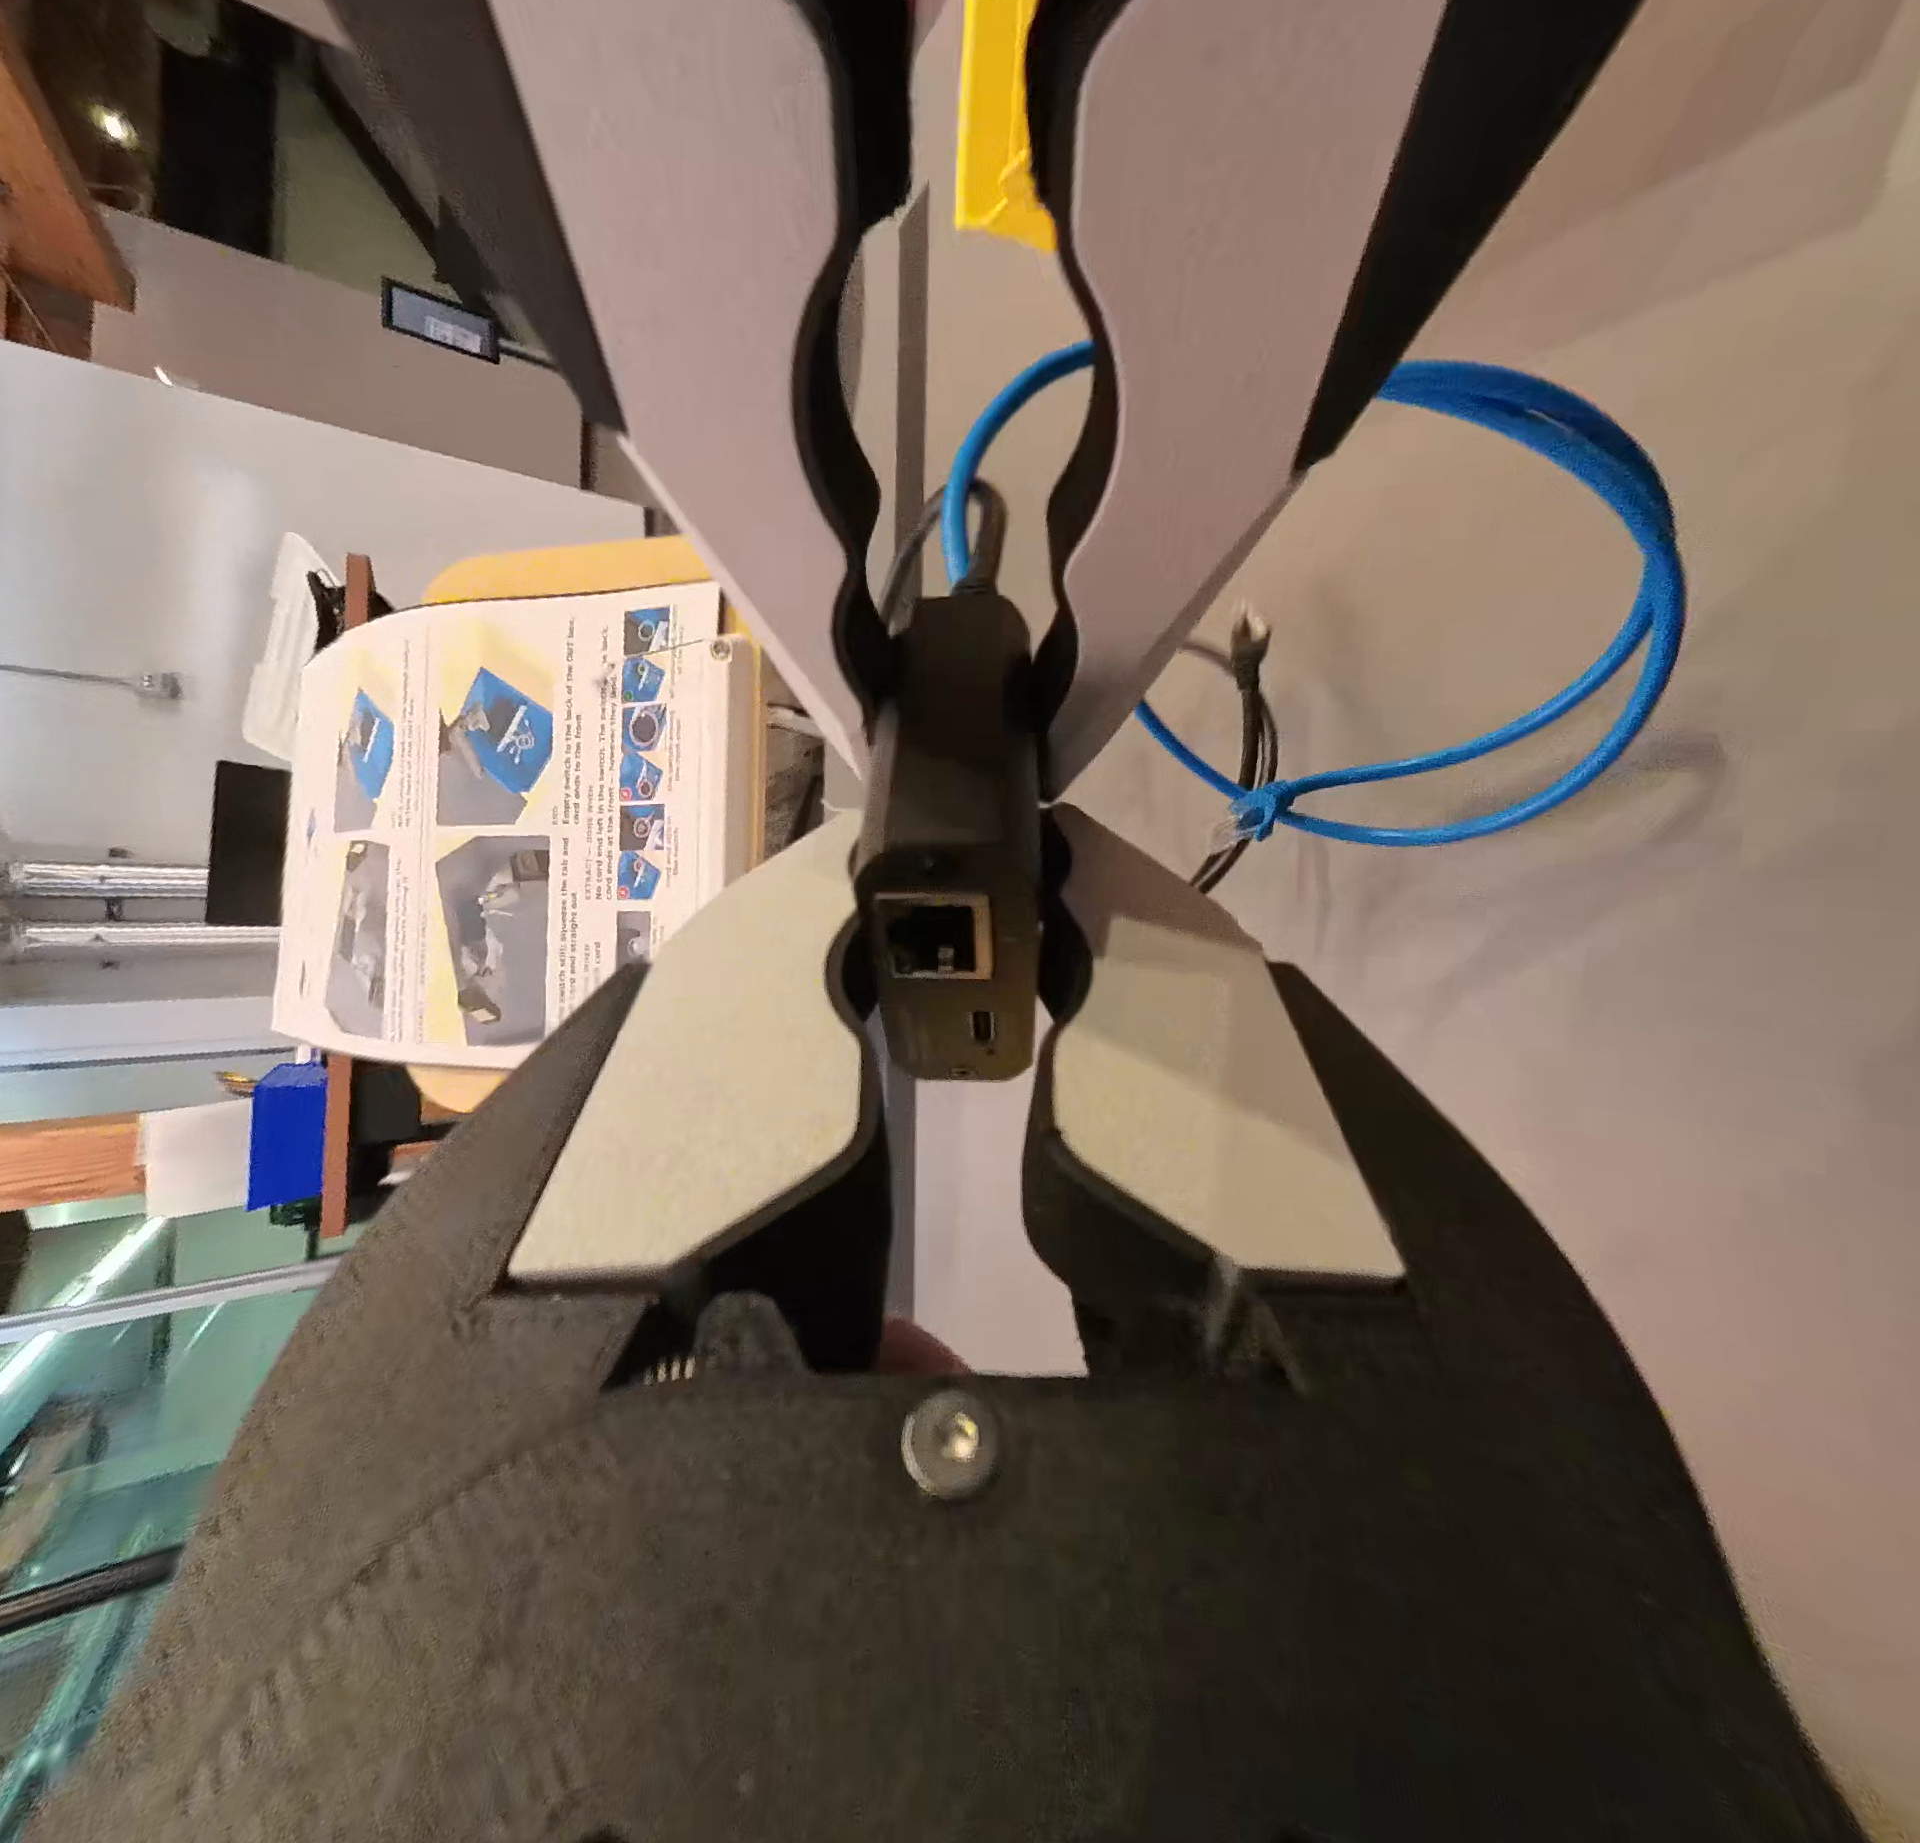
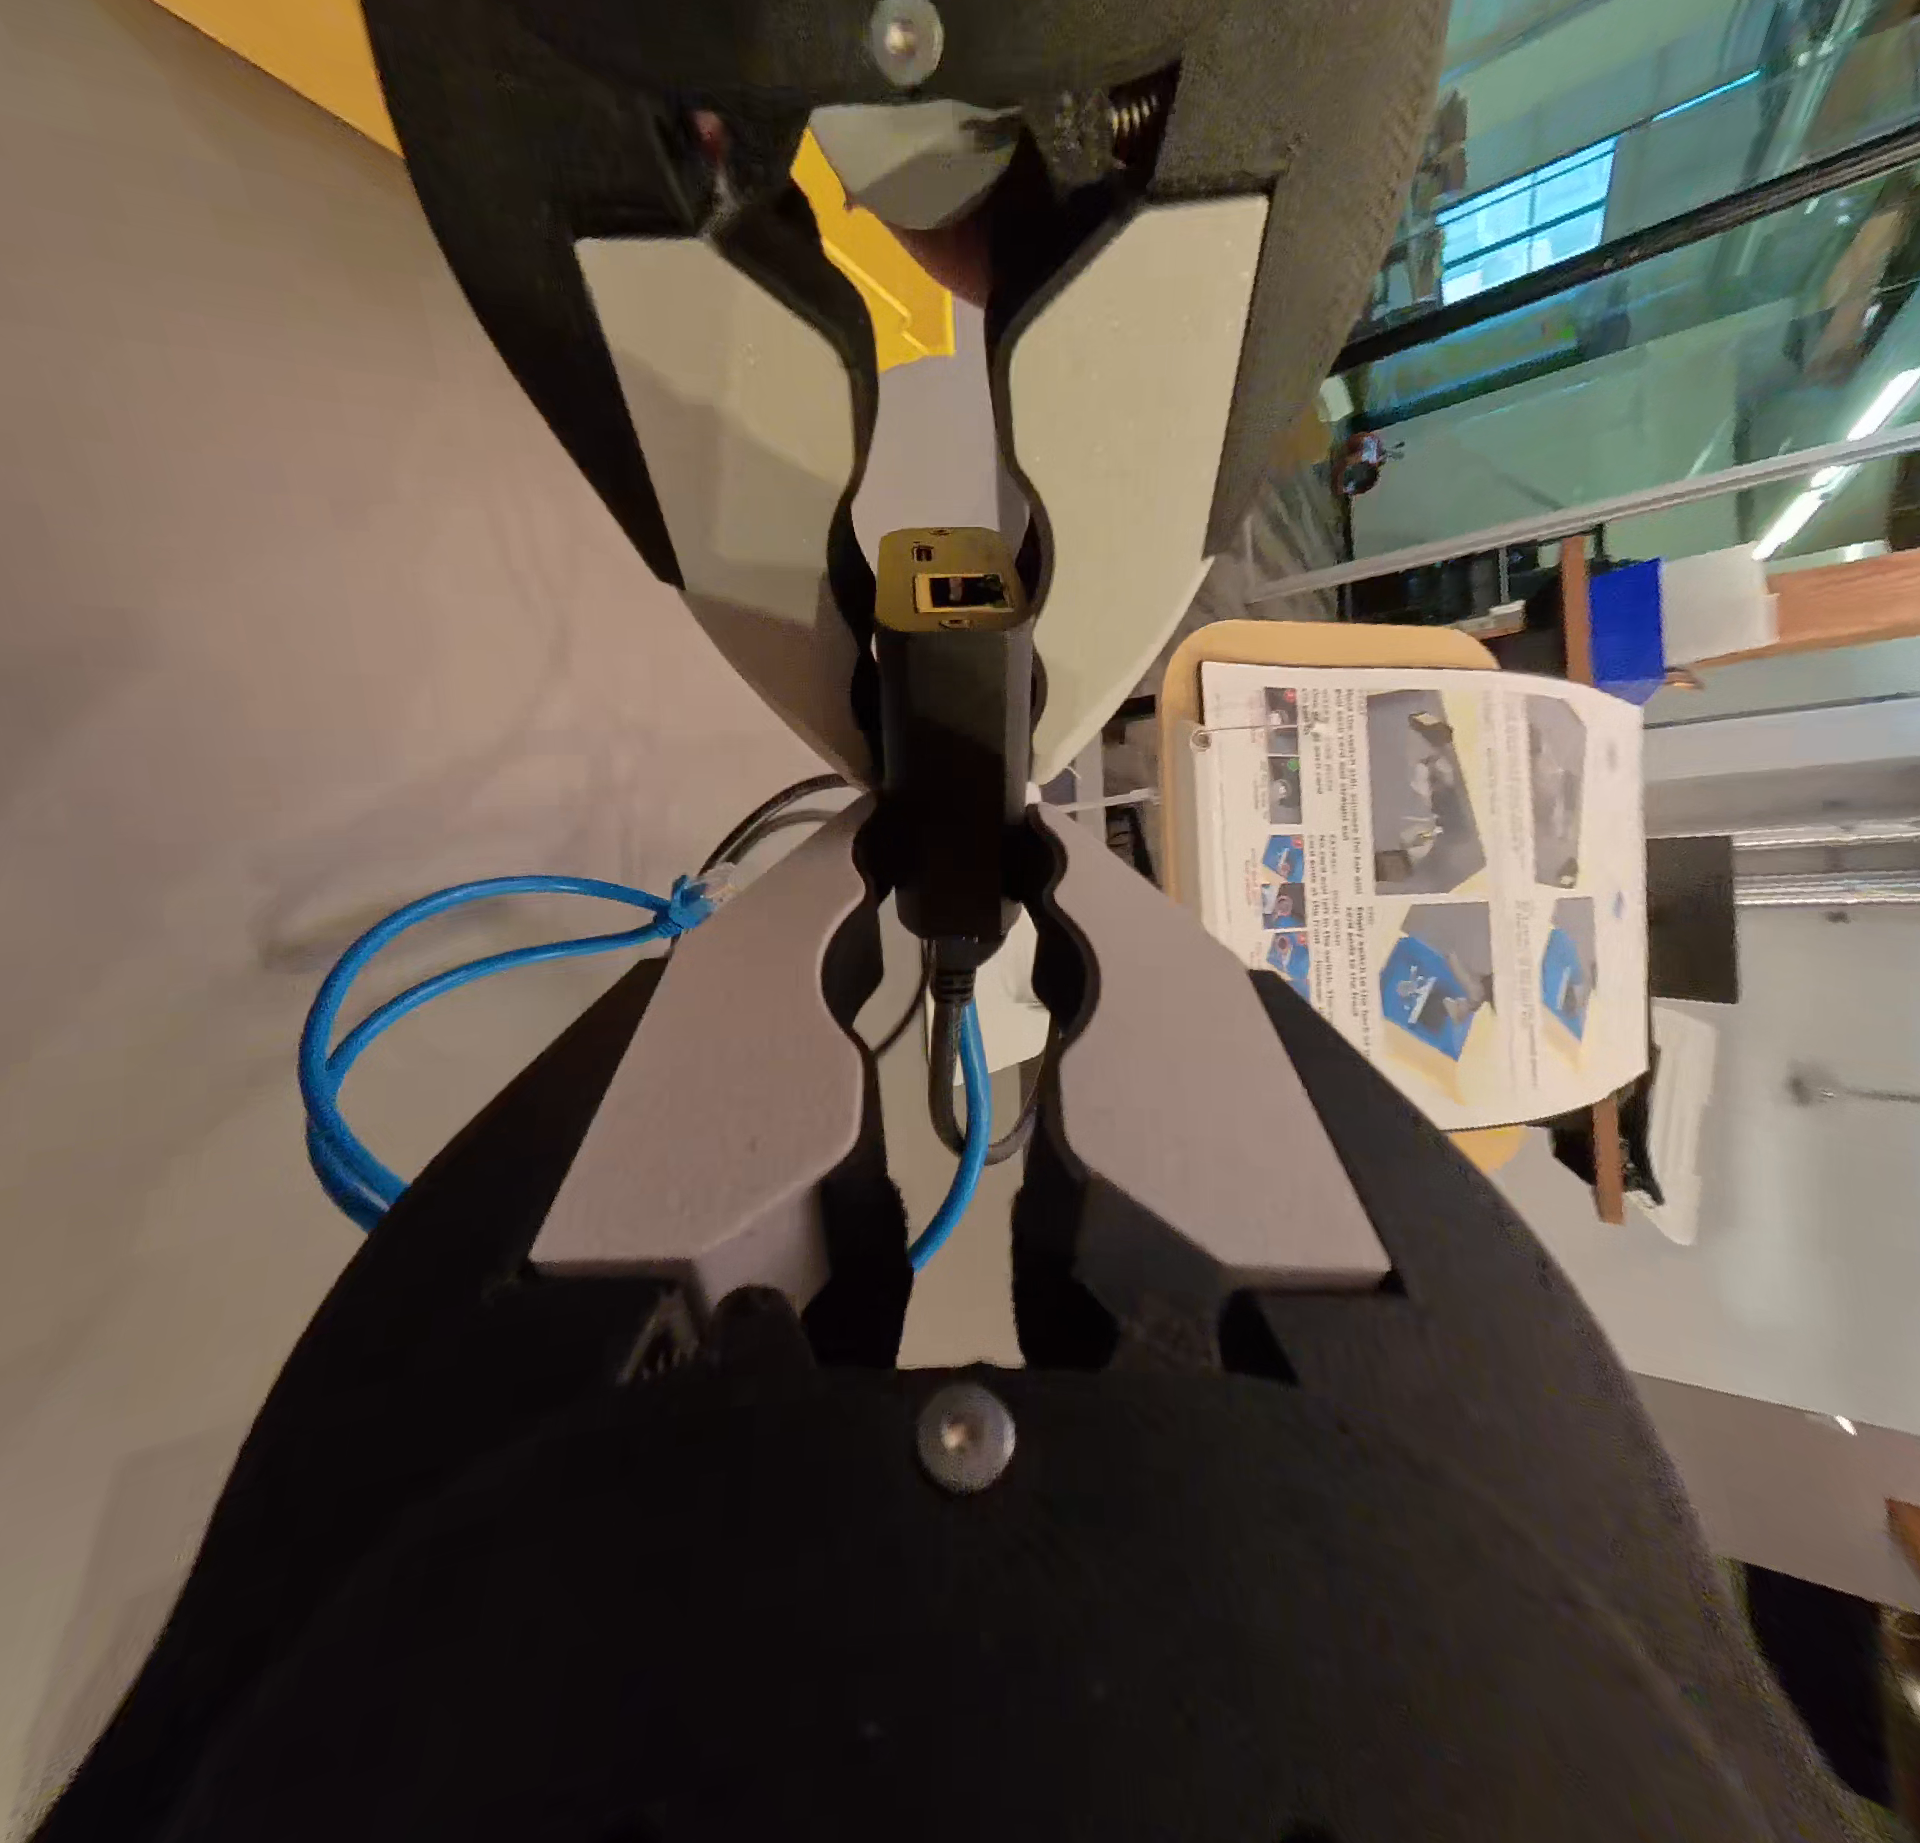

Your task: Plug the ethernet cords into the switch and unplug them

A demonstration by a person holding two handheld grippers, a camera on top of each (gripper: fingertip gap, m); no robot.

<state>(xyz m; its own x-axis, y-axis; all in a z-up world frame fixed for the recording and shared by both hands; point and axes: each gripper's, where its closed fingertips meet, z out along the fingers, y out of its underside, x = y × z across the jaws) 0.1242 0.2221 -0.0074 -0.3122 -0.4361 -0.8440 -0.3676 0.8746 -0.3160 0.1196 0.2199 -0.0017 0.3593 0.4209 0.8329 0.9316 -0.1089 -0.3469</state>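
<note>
The black switch (image 1: 951,817) is held in the air between both grippers, which face each other. My left gripper (image 1: 940,806) is shut on its near half, and an empty ethernet port (image 1: 933,936) faces this camera. My right gripper (image 2: 945,801) is shut on the other half of the switch (image 2: 951,754); it enters the left wrist view from above (image 1: 956,770). A black cable (image 2: 951,972) is plugged into the switch's end nearest the right camera. A coiled blue ethernet cord (image 1: 1558,650) lies on the white table, its tied plug end (image 1: 1236,827) loose. It also shows in the right wrist view (image 2: 343,1014).
A second black cable end (image 1: 1252,635) lies loose on the white table (image 1: 1558,1066). A printed instruction sheet (image 1: 488,827) stands at the table's edge on a tan board. A yellow object (image 1: 997,110) lies farther along the table. A blue bin (image 1: 286,1133) sits beyond. The tips of both grippers are at nearly the same place.
</note>
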